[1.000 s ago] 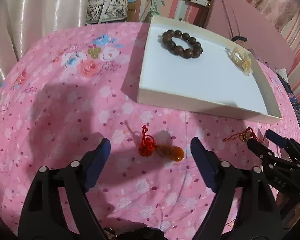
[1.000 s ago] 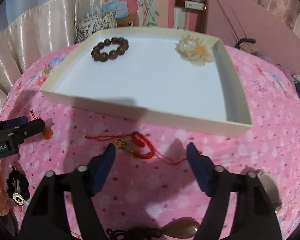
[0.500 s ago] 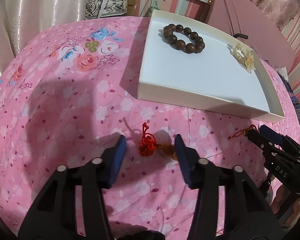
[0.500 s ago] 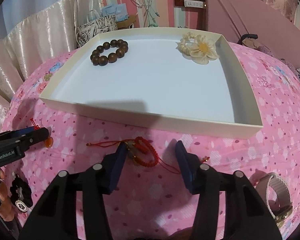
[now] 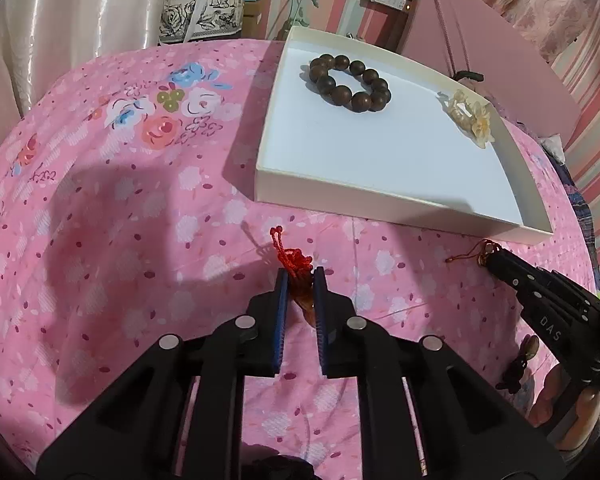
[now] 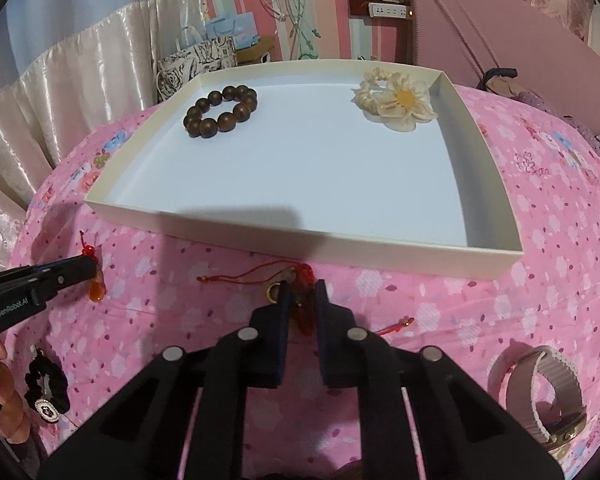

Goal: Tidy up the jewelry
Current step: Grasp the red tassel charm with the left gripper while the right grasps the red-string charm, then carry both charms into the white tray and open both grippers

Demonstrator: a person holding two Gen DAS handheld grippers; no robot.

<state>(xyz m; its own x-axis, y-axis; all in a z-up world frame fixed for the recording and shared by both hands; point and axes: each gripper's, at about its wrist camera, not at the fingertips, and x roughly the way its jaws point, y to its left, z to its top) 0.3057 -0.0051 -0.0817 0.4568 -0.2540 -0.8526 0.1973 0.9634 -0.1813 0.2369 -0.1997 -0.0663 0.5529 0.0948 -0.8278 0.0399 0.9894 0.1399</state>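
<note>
A white tray [image 5: 340,194] lies on the pink bedspread and holds a brown bead bracelet [image 5: 350,84] and a cream flower scrunchie [image 5: 470,118]. My left gripper [image 5: 300,276] is shut on an amber pendant with a red knot [image 5: 296,262], lifted just in front of the tray. My right gripper [image 6: 300,288] is shut on a red cord charm with a gold ring [image 6: 300,276], also in front of the tray [image 6: 380,250]. The bracelet [image 6: 220,110] and scrunchie [image 6: 396,100] show in the right wrist view too.
A watch with a mesh band [image 6: 540,392] lies at the right on the bedspread. A black scrunchie with a charm [image 6: 46,390] lies at the left. A patterned bag [image 5: 202,12] and curtains stand beyond the bed. A pink headboard [image 5: 480,40] rises behind the tray.
Both grippers closed from wide open: the left onto the amber pendant, the right onto the red cord charm. Both moved forward slightly toward the tray.
</note>
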